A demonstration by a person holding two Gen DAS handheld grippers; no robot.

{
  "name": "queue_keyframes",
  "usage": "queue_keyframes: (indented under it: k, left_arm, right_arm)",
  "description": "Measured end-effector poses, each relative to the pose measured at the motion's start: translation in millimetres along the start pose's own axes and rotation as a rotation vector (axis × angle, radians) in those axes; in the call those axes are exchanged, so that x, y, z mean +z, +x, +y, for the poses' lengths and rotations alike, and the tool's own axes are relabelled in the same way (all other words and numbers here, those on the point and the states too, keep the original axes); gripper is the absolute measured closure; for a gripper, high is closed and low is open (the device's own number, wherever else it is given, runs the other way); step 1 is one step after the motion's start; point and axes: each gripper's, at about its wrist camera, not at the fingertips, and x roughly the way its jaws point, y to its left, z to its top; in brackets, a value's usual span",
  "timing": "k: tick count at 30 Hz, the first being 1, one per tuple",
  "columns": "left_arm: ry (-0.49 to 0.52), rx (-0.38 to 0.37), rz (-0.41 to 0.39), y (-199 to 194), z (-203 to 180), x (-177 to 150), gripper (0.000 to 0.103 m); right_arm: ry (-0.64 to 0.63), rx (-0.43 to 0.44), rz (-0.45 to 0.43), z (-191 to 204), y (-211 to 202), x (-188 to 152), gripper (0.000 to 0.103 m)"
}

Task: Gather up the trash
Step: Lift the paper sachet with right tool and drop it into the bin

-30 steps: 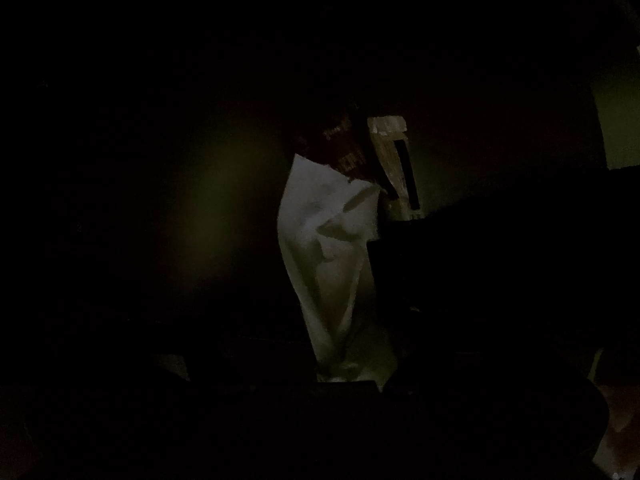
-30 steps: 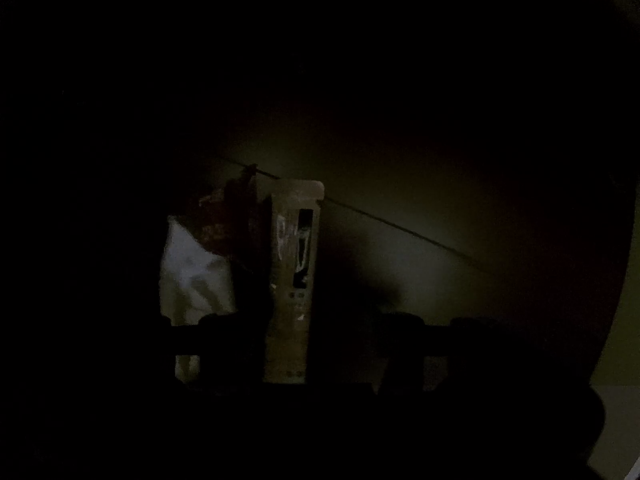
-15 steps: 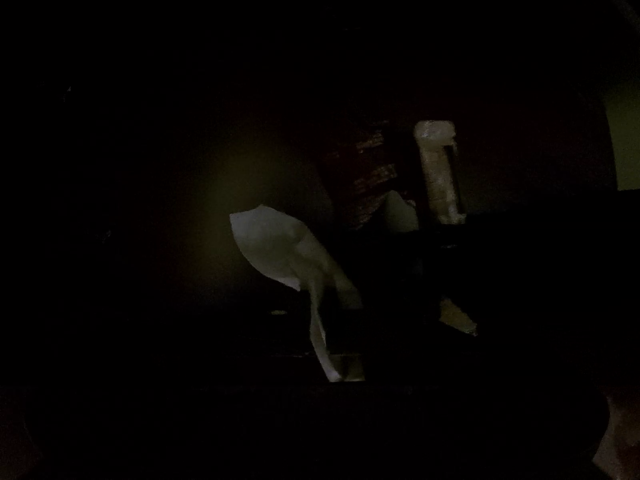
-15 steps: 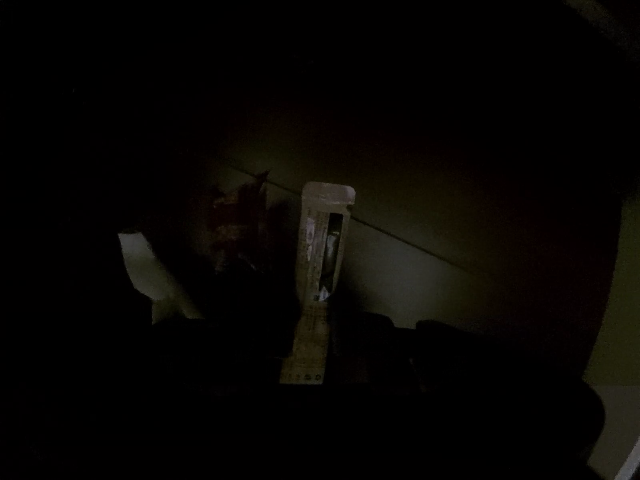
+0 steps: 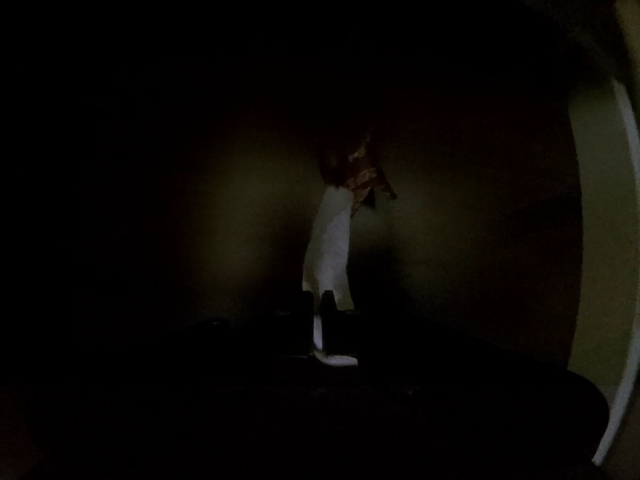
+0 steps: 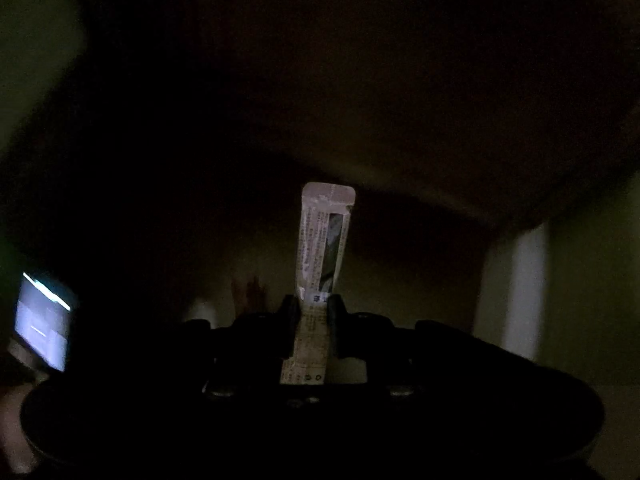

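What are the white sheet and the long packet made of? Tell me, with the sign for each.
White sheet: likely thin paper or tissue, matte; it hangs limp and bends from the left gripper.

Long packet: seemingly plastic film or laminate, slightly glossy; flat sealed top, fine print and a dark window strip, standing stiff in the right gripper.

Dim light leaves both uncertain.

**Dim surface, little to be read**

Only a dull olive surface (image 5: 248, 216) shows in the left wrist view, lit in a soft patch and black all around; whether it is floor or worktop cannot be told. The right wrist view gives the same olive surface (image 6: 404, 280), running back to a pale upright post (image 6: 516, 292). A reddish scrap (image 6: 249, 288) sits low against it, too dark to say whether it rests there.
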Motion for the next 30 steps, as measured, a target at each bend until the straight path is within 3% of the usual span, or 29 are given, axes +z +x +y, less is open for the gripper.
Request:
queue_keyframes:
  k: [6,11,17,22,25,30]
  left_arm:
    - [0.005,-0.015,-0.016,-71.7,-13.7,-8.5,0.101]
    - [0.0,-0.028,0.001,-129.9,-0.7,11.7,0.101]
    - [0.049,-0.061,-0.004,-184.1,-7.9,29.5,0.101]
    - [0.058,-0.081,-0.011,-204.9,-11.9,44.0,0.101]
    - [0.05,-0.091,-0.021,-218.0,-10.6,43.7,0.101]
    - [0.055,-0.108,-0.036,-223.2,-25.5,43.3,0.1]
  right_arm:
    - [0.087,-0.008,-0.279,-17.7,-160.4,55.3,0.089]
    - [0.126,-0.042,-0.482,-34.1,-272.9,104.3,0.089]
    - [0.148,-0.022,-0.771,-69.7,-374.4,175.6,0.089]
    - [0.12,-0.011,-0.97,-82.8,-447.4,238.4,0.088]
    - [0.05,-0.033,-0.928,-85.5,-444.8,274.0,0.088]
    - [-0.017,-0.073,-0.723,-81.8,-403.1,327.3,0.088]
